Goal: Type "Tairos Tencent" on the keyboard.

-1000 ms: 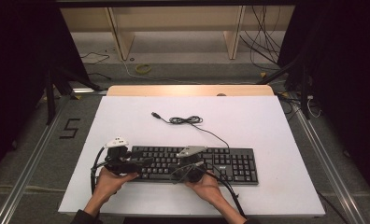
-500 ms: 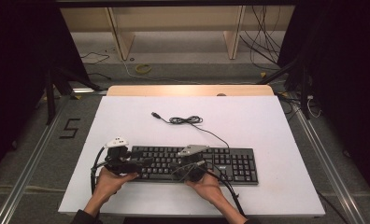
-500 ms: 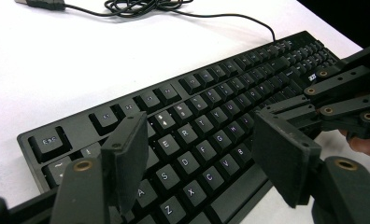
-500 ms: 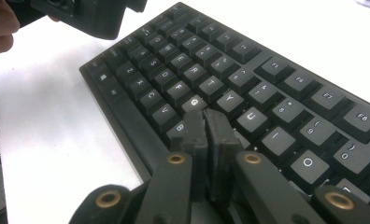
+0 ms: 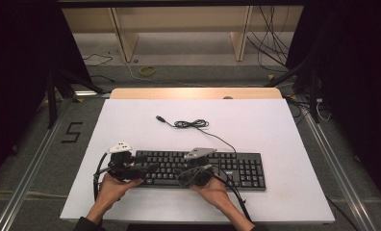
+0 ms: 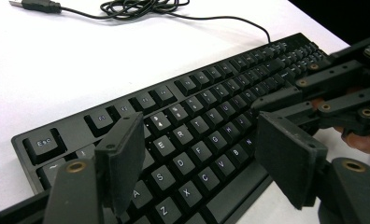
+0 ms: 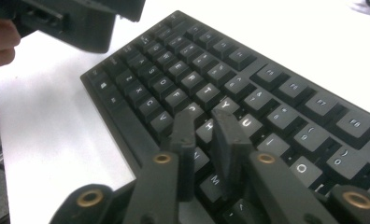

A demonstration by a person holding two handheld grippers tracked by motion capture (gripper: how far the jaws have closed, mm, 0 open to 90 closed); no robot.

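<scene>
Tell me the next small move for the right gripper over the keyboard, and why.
Probably lower the right gripper onto a key: its jaws, which have just been opening, stand slightly apart with nothing between them, tips poised above the H and J keys of the keyboard.

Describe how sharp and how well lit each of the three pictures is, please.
High view: the white table top is evenly lit, its surroundings nearly black; the black keyboard is small but sharp. Left gripper view: the key legends are sharp, while the left claw close to the lens is slightly soft. Right gripper view: the whole picture is blurred, with the table washed out to near white.
</scene>
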